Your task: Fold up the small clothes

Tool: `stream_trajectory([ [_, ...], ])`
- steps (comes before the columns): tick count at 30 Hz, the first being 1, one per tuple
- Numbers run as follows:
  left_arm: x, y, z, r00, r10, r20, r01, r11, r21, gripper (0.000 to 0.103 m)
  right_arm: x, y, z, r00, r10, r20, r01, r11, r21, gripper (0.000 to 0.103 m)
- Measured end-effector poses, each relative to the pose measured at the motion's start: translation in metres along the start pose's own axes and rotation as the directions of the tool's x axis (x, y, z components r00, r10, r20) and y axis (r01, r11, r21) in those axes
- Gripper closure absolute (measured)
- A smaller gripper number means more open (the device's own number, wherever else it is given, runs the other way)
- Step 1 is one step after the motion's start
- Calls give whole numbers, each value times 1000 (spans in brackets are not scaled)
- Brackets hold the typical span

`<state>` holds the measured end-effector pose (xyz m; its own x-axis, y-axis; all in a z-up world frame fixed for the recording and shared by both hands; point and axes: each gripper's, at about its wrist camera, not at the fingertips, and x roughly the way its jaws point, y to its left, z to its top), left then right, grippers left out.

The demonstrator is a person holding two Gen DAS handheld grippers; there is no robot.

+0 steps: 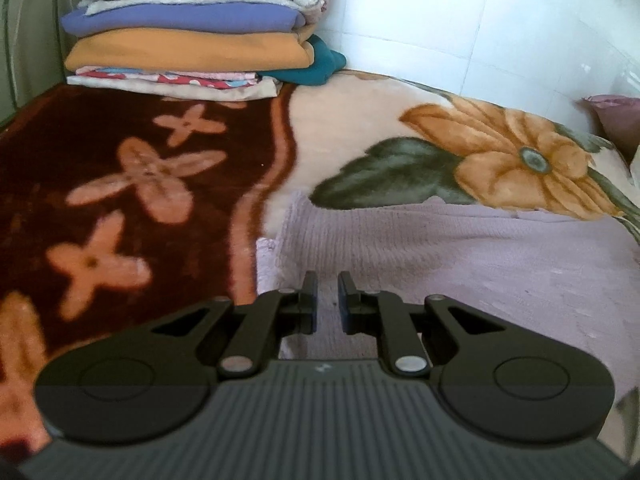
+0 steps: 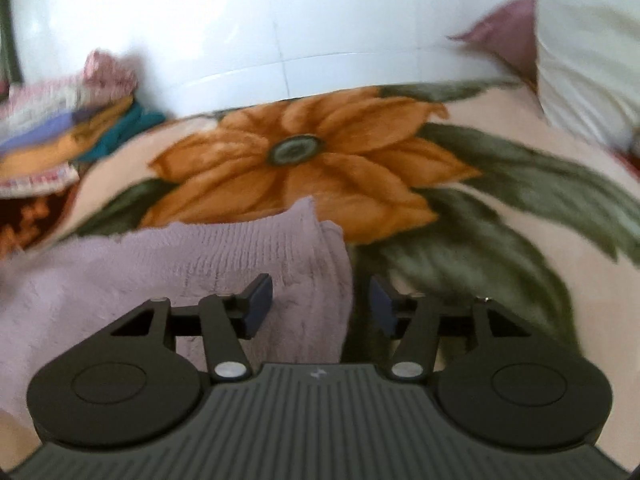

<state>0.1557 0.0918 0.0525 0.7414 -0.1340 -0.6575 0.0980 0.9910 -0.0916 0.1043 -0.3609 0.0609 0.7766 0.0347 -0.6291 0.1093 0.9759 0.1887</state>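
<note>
A pale lilac knitted garment lies flat on a flowered blanket. My left gripper hovers over the garment's left part, near its left edge, with its jaws a narrow gap apart and nothing between them. In the right wrist view the same lilac garment shows with its right edge under my right gripper. That gripper is open wide; its left finger is over the garment and its right finger over the blanket.
A stack of folded blankets and clothes stands at the far left against a white tiled wall. A mauve pillow lies at the right. A metal bed frame runs along the left.
</note>
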Motion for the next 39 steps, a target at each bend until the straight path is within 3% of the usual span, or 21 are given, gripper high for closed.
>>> stream_trajectory([
  [8,-33,-11,-7,998,-9,-67,9,1000,-11,86,-34,-39,-14,988,148,-44,-133,962,239,30],
  [10,-39,-13,-12,997,-5,-81,3,1000,-26,63,-39,-42,-20,985,166,-55,-146,952,268,30],
  [12,-47,-17,-19,997,7,-78,-8,1000,-24,57,-43,-44,-25,982,178,-65,-154,949,275,30],
  [19,-61,-26,-37,991,6,-133,-9,1000,-24,56,-53,-45,-42,974,209,-82,-176,938,299,30],
  [22,-67,-30,-45,989,16,-145,-20,999,-26,49,-55,-44,-46,971,224,-89,-186,932,310,29],
  [25,-73,-33,-50,989,23,-145,-28,999,-30,49,-54,-43,-48,967,239,-89,-200,926,321,28],
  [31,-79,-37,-57,986,27,-163,-37,998,-59,49,-41,-43,-52,942,330,-61,-273,858,435,27],
  [35,-77,-40,-63,982,31,-187,-43,997,-61,48,-32,-39,-57,945,326,-29,-274,837,473,26],
  [37,-76,-42,-66,980,36,-193,-49,997,-64,48,-32,-40,-58,943,332,-5,-284,815,504,29],
  [39,-76,-42,-67,979,34,-200,-49,996,-69,48,-32,-43,-57,937,349,16,-302,787,537,53],
])
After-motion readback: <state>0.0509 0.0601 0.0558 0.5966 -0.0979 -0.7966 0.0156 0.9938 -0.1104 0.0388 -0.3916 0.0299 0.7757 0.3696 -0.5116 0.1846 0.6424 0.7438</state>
